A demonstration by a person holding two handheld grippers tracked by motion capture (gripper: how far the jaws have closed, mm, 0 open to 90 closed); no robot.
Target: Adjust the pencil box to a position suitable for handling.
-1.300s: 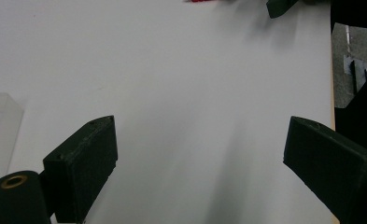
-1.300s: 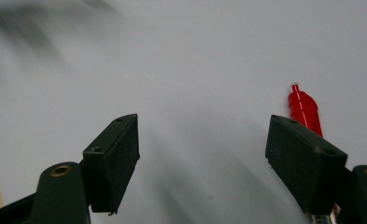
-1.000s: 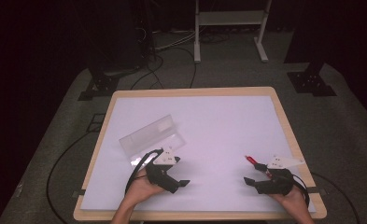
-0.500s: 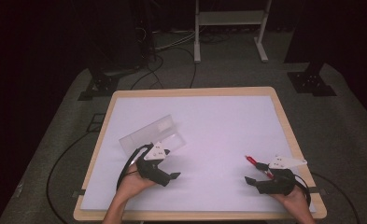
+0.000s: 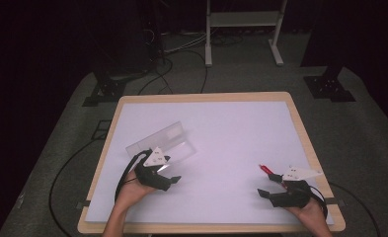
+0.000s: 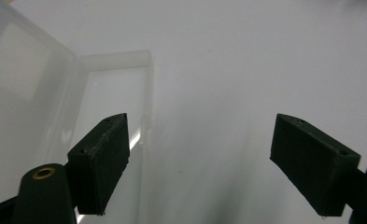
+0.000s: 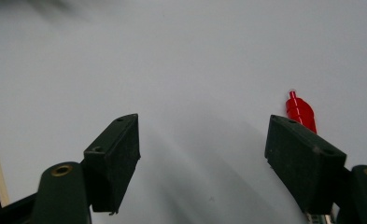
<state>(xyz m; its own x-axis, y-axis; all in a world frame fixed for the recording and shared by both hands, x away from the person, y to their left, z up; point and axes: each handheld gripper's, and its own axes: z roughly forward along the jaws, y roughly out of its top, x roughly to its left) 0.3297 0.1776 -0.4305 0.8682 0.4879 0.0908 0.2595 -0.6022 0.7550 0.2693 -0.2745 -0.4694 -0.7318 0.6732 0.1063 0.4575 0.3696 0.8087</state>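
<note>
Where the grippers work: a white table surface with a wooden rim.
Clear plastic case: lies on the left half of the surface, long axis running diagonally, far end toward the table centre; lid and base cannot be told apart in the high view.
Case in left gripper view: translucent wall at far left, flat clear panel with a raised white edge beside it, reaching under the left-hand jaw.
Left gripper: just beside the near end of the case, held in the person's left hand; jaws spread wide, nothing between them, one jaw over the clear panel, the other over bare surface.
Contact, left gripper to case: cannot tell from these views.
Red pen-like object: lies on the surface at the right, well apart from the case.
Right gripper: near the table's front right corner, held in the right hand; jaws spread wide, gripping nothing.
Red object in right gripper view: tip and body show just beyond the right-hand jaw, outside the gap.
</note>
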